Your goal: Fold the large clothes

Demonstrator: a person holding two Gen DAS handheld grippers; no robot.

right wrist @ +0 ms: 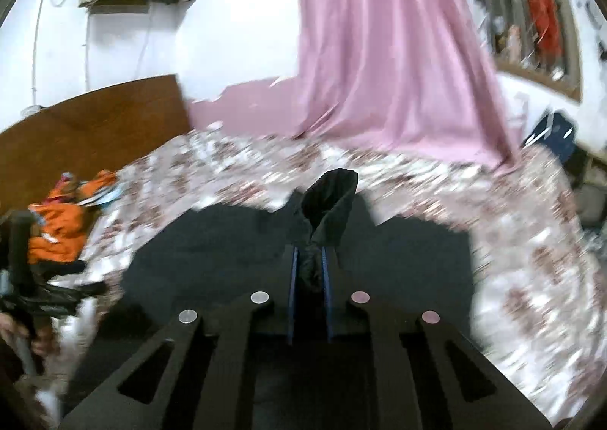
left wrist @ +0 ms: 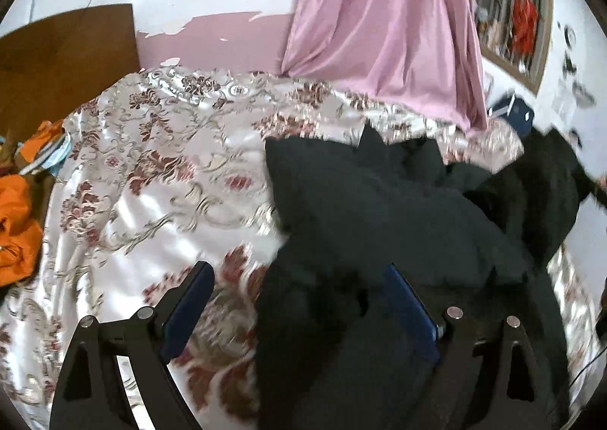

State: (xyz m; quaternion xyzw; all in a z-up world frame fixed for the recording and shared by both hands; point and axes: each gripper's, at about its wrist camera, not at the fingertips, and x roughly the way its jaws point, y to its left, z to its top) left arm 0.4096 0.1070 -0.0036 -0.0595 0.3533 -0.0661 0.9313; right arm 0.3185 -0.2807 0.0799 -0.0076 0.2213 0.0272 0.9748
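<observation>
1. We see the black garment [left wrist: 379, 210] lying rumpled on the bed [left wrist: 151, 172], on its flowered cover, spread toward the pink curtain [left wrist: 383, 24].
2. Our right claw [right wrist: 310, 270] is clenched on a pinch of the garment; a bunched tuft of dark cloth stands up between its blue pads [right wrist: 292, 278] and pokes out past the tips.
3. Our left claw [left wrist: 299, 301] is released, jaws wide, nothing between them. Its right finger sits over the garment, its left finger over bare cover.
4. The relation that matters: from the left claw the garment lies ahead and to the right, its near edge running away from us, roughly along the way the claw points. The left claw is the free one and already straddles that edge.
5. We judge the next move calls for the left claw to close on that edge while the right holds its corner up.
6. Orange clothes [right wrist: 60, 225] sit well apart by the headboard [right wrist: 95, 118].
7. No brand, label or writing we can read.
</observation>
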